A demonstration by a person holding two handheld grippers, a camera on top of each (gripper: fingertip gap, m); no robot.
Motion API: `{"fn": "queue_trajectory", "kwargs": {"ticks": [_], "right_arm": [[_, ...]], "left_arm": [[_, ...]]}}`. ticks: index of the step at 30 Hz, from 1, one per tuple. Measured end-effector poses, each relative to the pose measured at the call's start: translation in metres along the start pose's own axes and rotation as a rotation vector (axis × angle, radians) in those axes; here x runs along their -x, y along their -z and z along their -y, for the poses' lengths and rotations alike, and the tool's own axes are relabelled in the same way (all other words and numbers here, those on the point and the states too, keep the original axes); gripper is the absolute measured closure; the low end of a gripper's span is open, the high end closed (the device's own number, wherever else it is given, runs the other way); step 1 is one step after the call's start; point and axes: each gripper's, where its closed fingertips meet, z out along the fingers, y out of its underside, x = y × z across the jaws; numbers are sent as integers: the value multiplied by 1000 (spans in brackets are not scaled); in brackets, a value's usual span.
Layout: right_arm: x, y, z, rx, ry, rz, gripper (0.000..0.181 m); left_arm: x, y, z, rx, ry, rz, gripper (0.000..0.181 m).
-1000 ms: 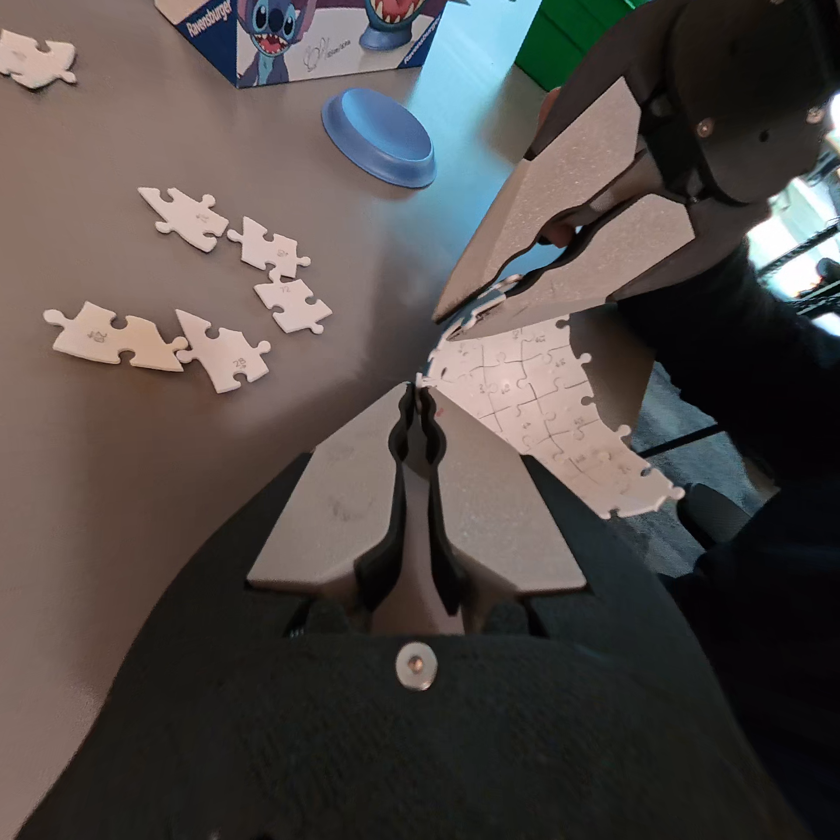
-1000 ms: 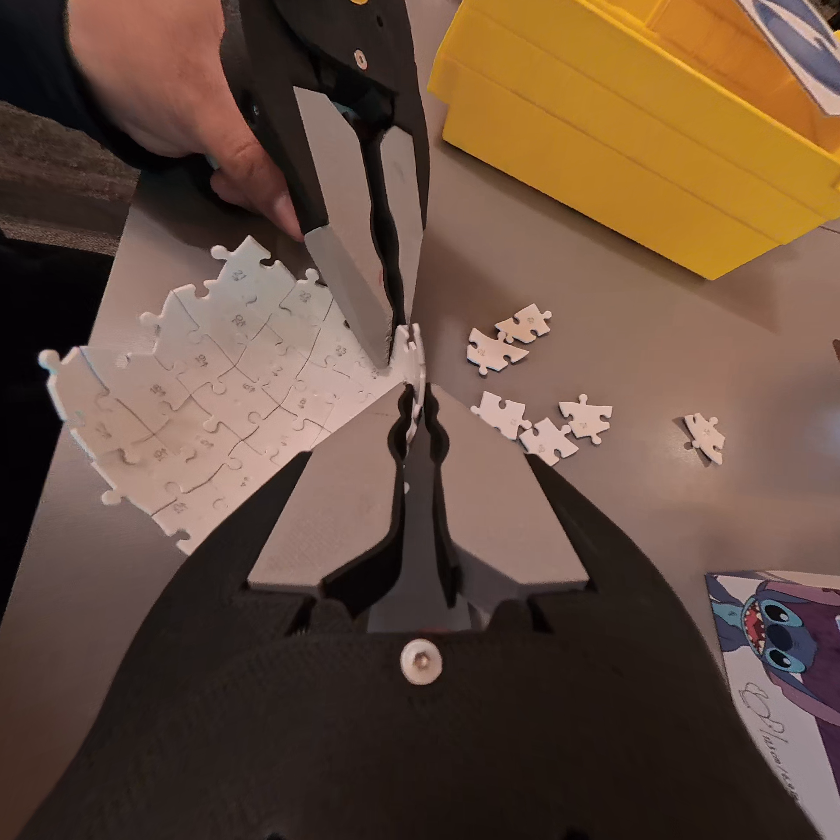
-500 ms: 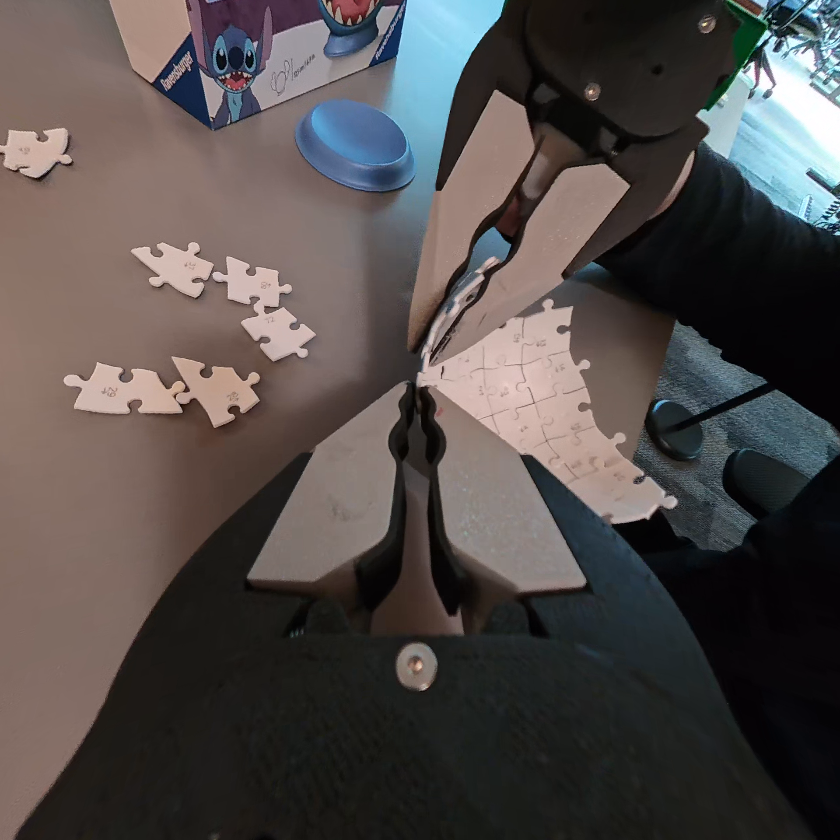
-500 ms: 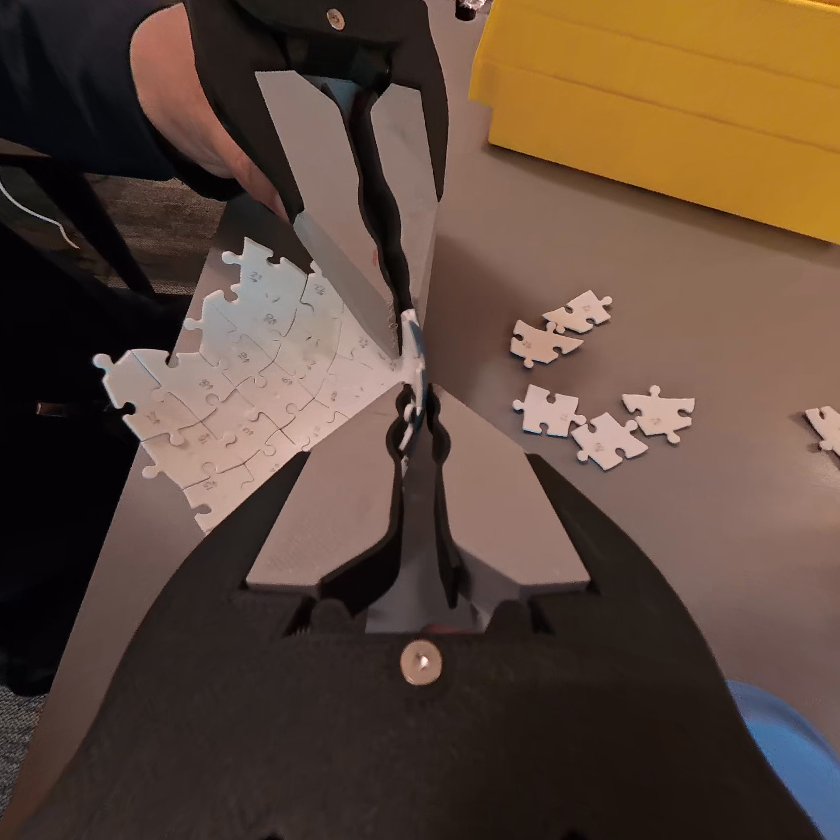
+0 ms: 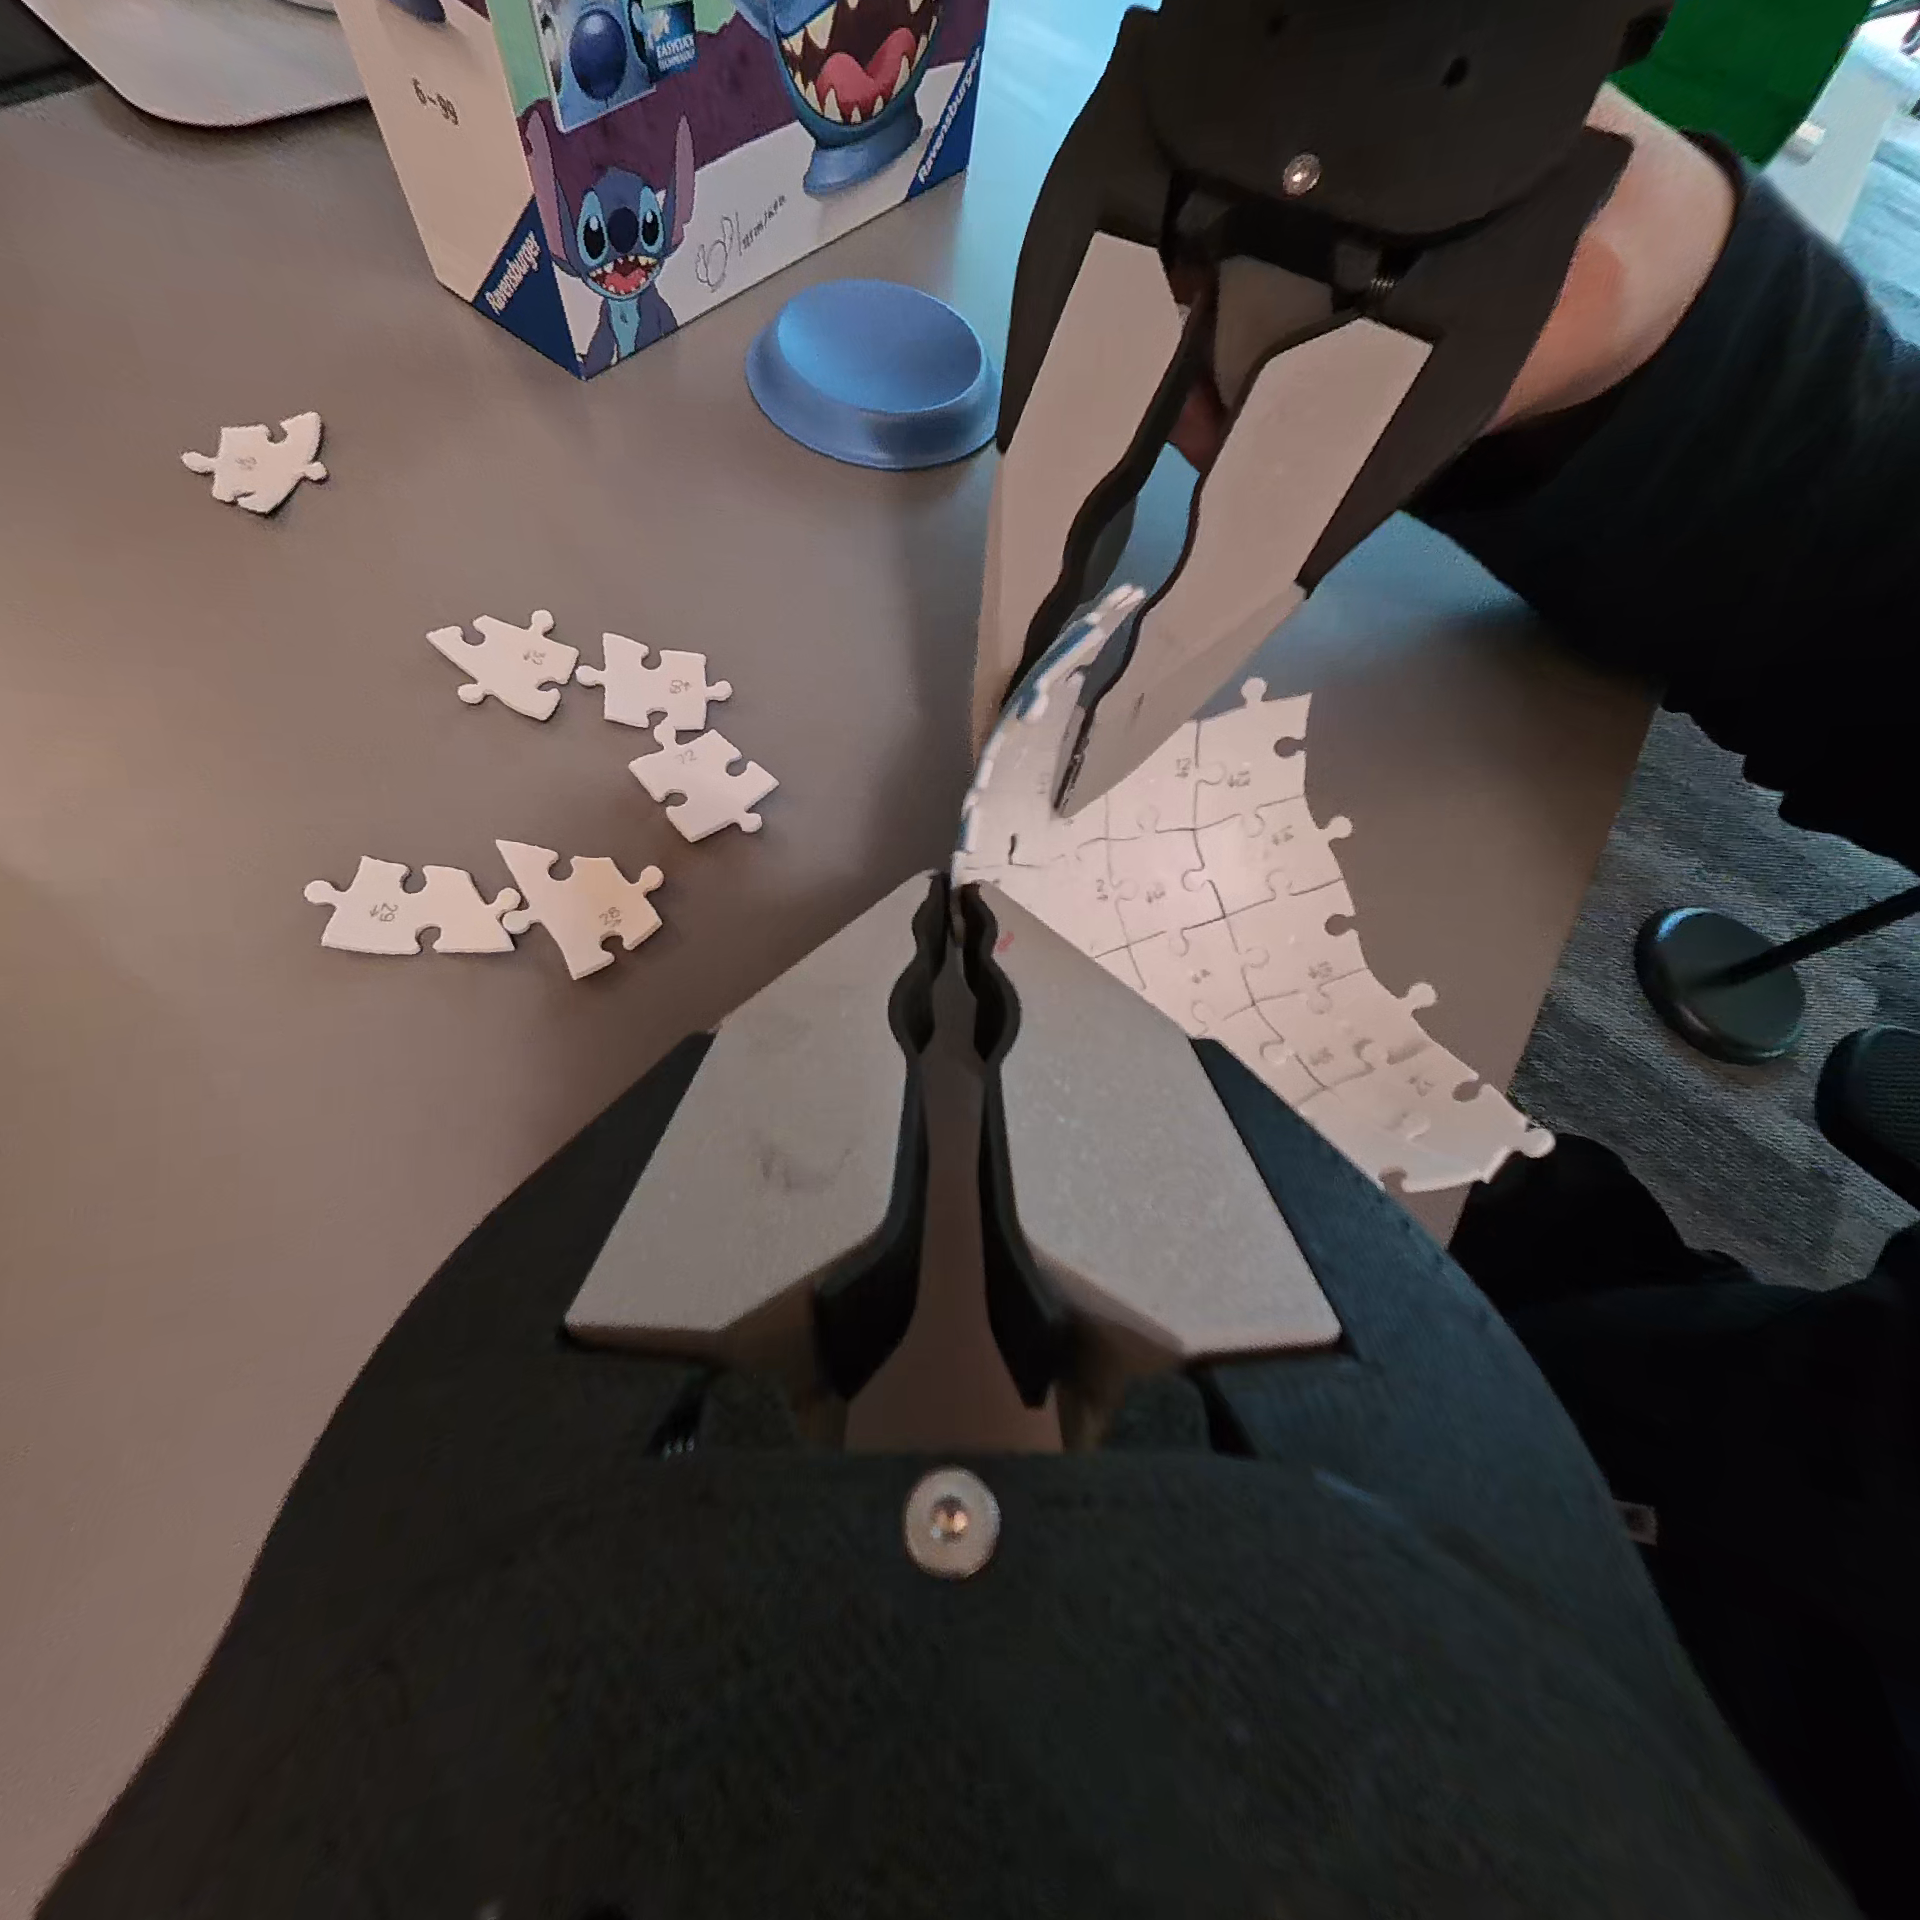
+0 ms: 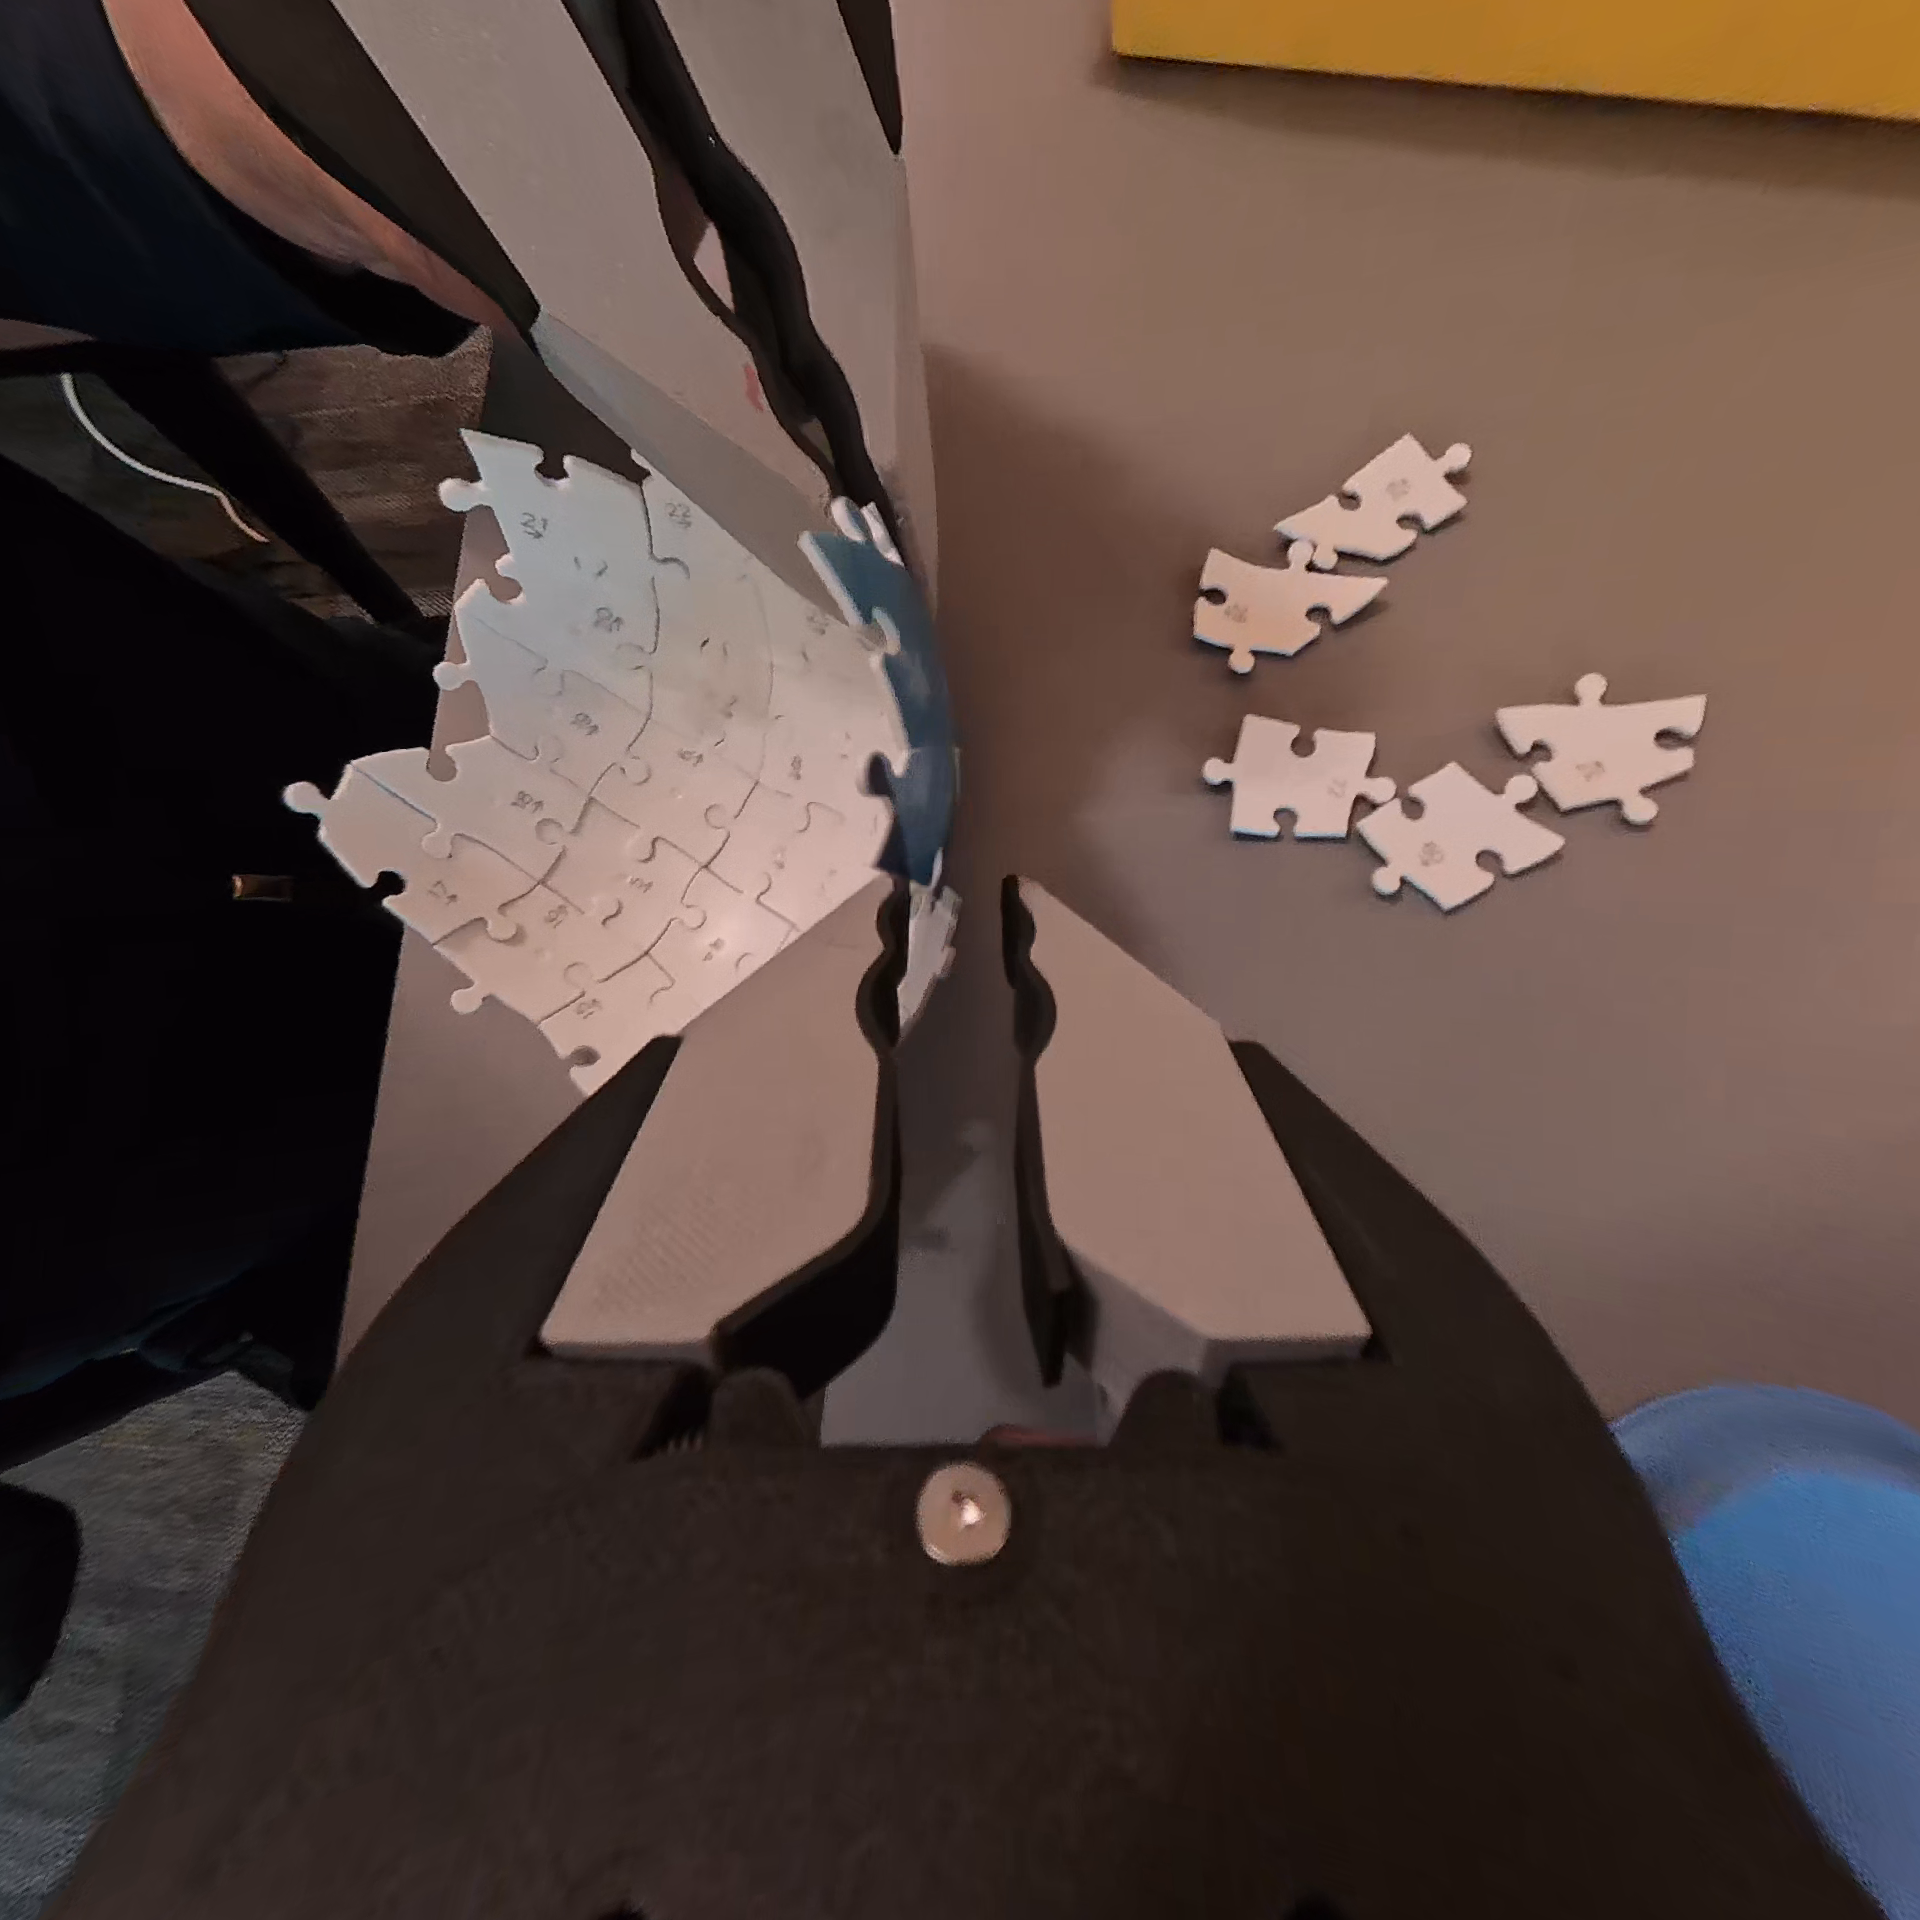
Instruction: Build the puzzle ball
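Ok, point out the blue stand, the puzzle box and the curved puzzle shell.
blue stand (image 5: 871, 366), left wrist view, centre of its domed top.
puzzle box (image 5: 623, 223), left wrist view, its printed front face.
puzzle shell (image 6: 644, 769), right wrist view, white inner side.

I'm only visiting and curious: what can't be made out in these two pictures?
- Printed face of the assembled puzzle section: left wrist view shows only its white back.
- Yellow bin: cut off by the top edge, right wrist view.
- Blue stand: cut by the right edge and blurred there.
- Puzzle box: top cut off, left wrist view.

My two handheld grippers

Each has a black textured body, grey wedge fingers (image 5: 1164, 1174), wavy black pads, one silver screw (image 5: 951, 1525); I wear dark sleeves (image 5: 1714, 436).
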Motion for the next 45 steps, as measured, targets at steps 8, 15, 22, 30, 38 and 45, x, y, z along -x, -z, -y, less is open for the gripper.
{"fn": "queue_trajectory", "kwargs": {"ticks": [8, 15, 22, 30, 38, 45], "right_arm": [[6, 0, -11, 29, -151, 96, 170], [5, -6, -6, -7, -175, 107, 179], [8, -6, -3, -45, -208, 149, 177], [7, -5, -2, -63, -221, 159, 174], [2, -7, 1, -73, -182, 93, 181], [3, -5, 2, -67, -116, 30, 181]], "left_arm": [[2, 2, 1, -16, 5, 21, 181], [4, 4, 3, -32, 4, 48, 181], [5, 5, 3, -49, 19, 42, 181], [6, 5, 4, -56, 4, 54, 181], [6, 9, 4, -72, -12, 83, 181], [4, 11, 6, -102, -20, 85, 181]]}}
